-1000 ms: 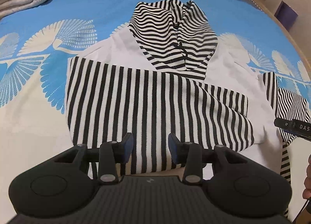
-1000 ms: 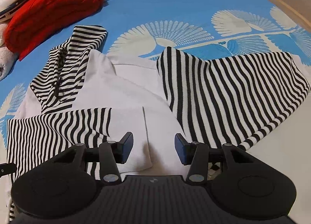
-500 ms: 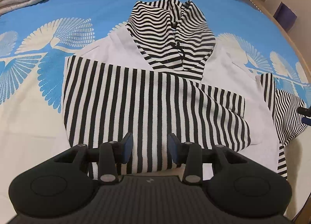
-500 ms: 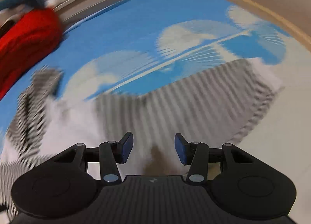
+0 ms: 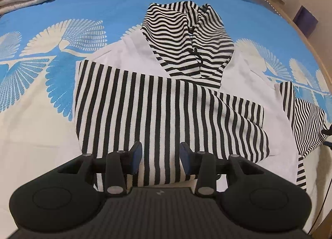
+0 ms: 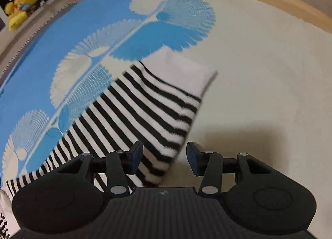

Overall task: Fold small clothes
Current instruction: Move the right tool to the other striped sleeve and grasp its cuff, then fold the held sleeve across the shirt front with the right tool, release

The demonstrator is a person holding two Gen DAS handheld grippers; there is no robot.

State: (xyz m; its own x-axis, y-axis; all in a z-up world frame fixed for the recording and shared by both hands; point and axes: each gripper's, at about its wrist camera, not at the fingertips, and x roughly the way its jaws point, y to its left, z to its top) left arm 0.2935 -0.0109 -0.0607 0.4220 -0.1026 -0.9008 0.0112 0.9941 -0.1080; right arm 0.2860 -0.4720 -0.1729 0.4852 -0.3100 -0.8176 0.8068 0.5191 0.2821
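Striped hoodie [image 5: 170, 114], one; two sleeves.

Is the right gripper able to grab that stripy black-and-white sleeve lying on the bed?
Probably yes. The right gripper hovers right at the black-and-white striped sleeve, its fingers closing with the edge between them, nothing pinched yet and nothing blocking.

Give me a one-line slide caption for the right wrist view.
Right gripper, jaws closing with nothing pinched yet, over the edge of a striped sleeve spread on the blue-and-white bedspread.
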